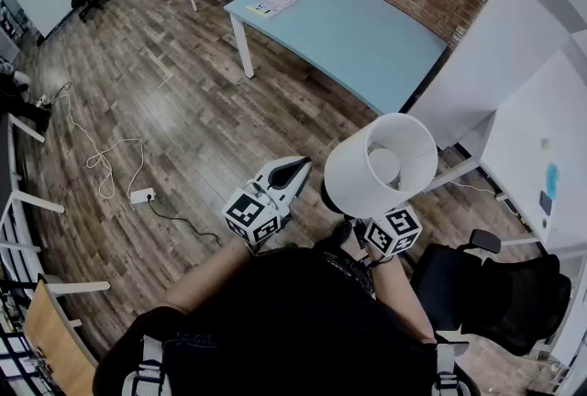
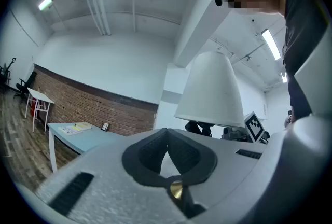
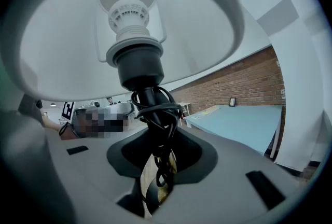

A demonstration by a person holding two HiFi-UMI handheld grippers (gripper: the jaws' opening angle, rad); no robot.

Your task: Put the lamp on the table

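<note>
Wide wood floor before blue table, right tongs clamped on lamp stem — left tongs together, empty.

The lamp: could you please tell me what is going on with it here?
A person holds the lamp in the right gripper, whose jaws clamp its dark stem with the cord wound round it. The left gripper is shut and empty beside it. The blue table lies ahead; the lamp is not yet on it.
</note>
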